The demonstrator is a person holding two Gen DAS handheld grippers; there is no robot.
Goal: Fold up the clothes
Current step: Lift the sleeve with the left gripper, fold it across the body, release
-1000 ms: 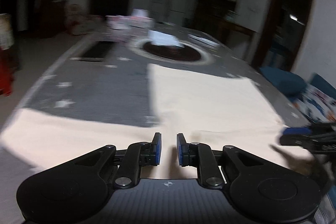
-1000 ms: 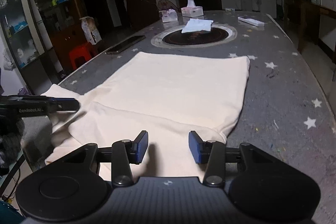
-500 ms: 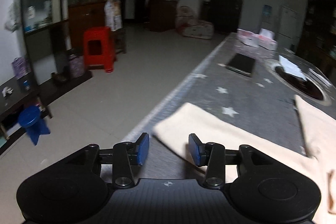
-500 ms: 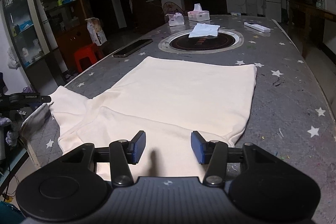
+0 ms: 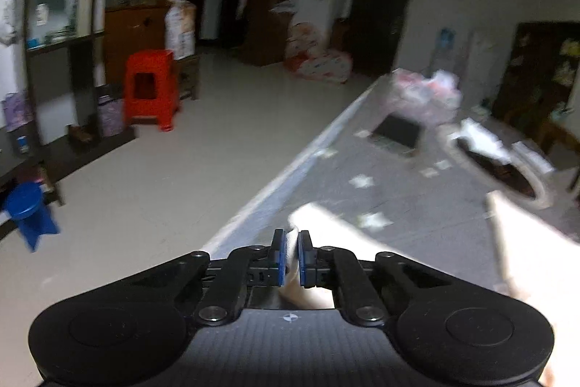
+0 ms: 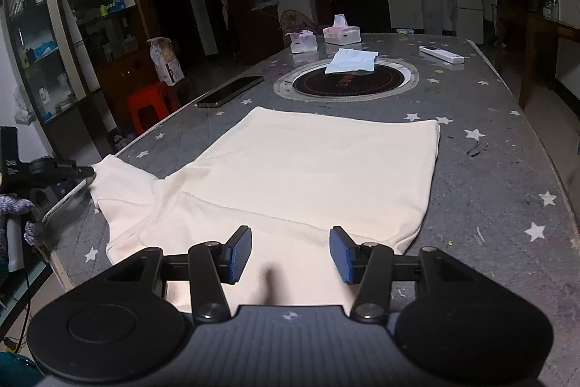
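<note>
Left wrist view: left gripper (image 5: 291, 254) with blue fingers (image 5: 279, 258) pinched nearly together on a strip of the cream garment (image 5: 328, 223), at the sleeve end by the left edge of the grey star-patterned tabletop (image 5: 409, 205). Blurred picture. Past that edge, pale floor with a red stool (image 5: 151, 87) and a blue stool (image 5: 29, 213). Farther along the tabletop, a dark phone (image 5: 398, 132) and tissue boxes (image 5: 422, 93), both smeared.

Right wrist view: right gripper (image 6: 290, 254) with fingers (image 6: 239, 254) spread wide, gripping nothing, above the near hem of the cream garment (image 6: 311, 165). Garment spread flat on the tabletop (image 6: 489, 176), body toward the middle, one sleeve reaching the left edge. There, left gripper (image 6: 85, 171) closed on the sleeve tip. Beyond the garment, a round inset hotplate (image 6: 344, 82) with a folded white cloth (image 6: 351, 60) on it, phone (image 6: 230, 91) near the left edge, tissue boxes (image 6: 342, 32) toward the far end, a white remote (image 6: 441, 53) at the far right
</note>
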